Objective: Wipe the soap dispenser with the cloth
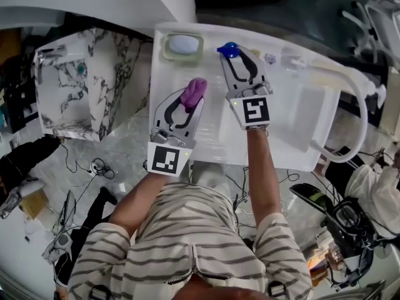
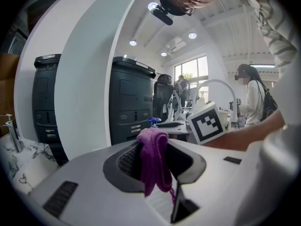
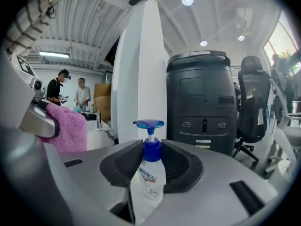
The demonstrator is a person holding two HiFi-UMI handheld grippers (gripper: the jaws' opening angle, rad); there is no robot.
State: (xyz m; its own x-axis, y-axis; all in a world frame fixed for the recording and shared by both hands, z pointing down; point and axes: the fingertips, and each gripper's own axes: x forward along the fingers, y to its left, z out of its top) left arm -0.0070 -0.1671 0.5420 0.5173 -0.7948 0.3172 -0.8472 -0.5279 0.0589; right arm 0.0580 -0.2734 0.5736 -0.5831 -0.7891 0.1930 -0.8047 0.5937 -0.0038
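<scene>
l claw (image 1: 192,100): clamped on purple cloth (image 2: 153,159), which hangs down btwn jaws
r claw (image 1: 236,58): narrow, gripping soap dispenser (image 3: 149,178), upright, blue pump on top
soap dispenser: near desk (image 1: 294,124) far edge, beside dish (image 1: 183,45)
cloth: close to soap dispenser, not touching

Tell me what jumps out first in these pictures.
A purple knitted cloth hangs bunched between the closed jaws of the left gripper. Beside it, over the white countertop, the right gripper clamps a clear plastic soap dispenser with a blue pump top, held upright.
</scene>
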